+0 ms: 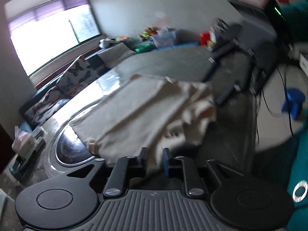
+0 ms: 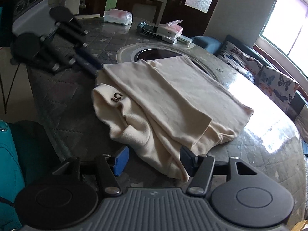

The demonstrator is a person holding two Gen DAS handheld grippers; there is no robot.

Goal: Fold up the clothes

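Folding: we judge we are mid-fold on one cream garment [image 2: 169, 104], a layer already laid over its bulk.
Garment place: it lies on the grey worktop [image 2: 63, 104], partly over the round inset [image 2: 154, 53] in the middle.
Left gripper [image 1: 155, 158]: its jaws are pinched tight on a corner of the cloth; in the right view that corner is stretched taut toward it.
Right gripper [image 2: 154, 158]: its jaws stand wide apart, straddling the near edge of the garment and gripping nothing.
Next move: we think the right jaws need to close on that near edge, so both ends can be carried over together.
Count: one garment, two grippers, two tissue packs [image 2: 118, 17] on the far side.
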